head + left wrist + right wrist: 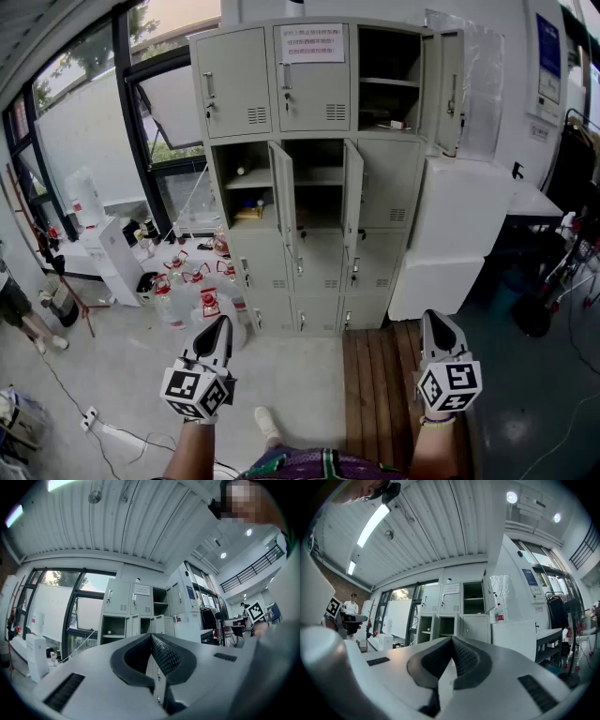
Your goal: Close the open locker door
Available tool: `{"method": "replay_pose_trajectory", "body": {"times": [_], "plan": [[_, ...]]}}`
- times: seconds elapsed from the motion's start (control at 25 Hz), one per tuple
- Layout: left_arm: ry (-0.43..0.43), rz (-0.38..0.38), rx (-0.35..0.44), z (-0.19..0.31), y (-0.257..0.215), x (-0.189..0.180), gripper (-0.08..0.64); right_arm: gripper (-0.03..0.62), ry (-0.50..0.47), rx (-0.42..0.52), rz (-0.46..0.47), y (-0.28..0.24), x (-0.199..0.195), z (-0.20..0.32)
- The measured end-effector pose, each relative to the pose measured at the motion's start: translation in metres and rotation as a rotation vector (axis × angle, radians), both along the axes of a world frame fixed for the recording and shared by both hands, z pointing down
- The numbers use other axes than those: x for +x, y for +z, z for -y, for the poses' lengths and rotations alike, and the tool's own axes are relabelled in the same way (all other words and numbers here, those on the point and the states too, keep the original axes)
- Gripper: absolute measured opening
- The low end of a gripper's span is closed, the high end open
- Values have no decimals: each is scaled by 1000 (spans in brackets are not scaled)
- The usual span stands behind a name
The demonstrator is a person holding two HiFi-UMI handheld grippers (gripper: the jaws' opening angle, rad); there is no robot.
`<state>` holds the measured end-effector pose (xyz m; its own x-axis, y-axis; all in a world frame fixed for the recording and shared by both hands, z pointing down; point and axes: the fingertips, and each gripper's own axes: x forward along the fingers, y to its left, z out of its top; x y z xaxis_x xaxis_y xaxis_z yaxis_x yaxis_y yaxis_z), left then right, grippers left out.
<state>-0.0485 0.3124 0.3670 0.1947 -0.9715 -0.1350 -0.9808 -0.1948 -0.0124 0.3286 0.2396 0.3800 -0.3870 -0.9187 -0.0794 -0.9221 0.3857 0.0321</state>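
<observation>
Grey left claw [224, 321] and right claw [432, 317] sit closed, empty, apart from lockers [319, 178].

Floor: grey concrete floor [300, 375] ran up to the wall.
Back: the locker bank [323, 89] stood on it, a white cabinet [441, 253] just beside it at right.
Left: red-and-white jugs [187, 281] clustered near a low white unit [112, 258].
Right: wooden planks [380, 375] lay before the locker bank.
Foreground: a power strip [91, 417] lay with its cable.
</observation>
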Motion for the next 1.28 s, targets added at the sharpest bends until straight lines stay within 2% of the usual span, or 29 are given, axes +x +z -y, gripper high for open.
{"method": "replay_pose_trajectory", "body": {"times": [0.44, 0.68, 0.76, 0.92, 1.12, 1.28], "plan": [[10, 2, -2, 1, 2, 5, 21, 2, -20, 6, 7, -2, -2, -2], [22, -5, -14, 7, 7, 6, 21, 2, 13, 21, -15, -2, -2, 2], [20, -15, -22, 10, 11, 6, 21, 2, 8, 21, 4, -1, -2, 4], [15, -29, -43, 18, 14, 2, 21, 5, -51, 18, 59, -5, -11, 8], [30, -13, -61, 41, 10, -3, 21, 5, -184, -27, 49, -9, -35, 23], [38, -1, -64, 71, 11, -14, 21, 5, -192, -84, 41, -2, -53, 52]]}}
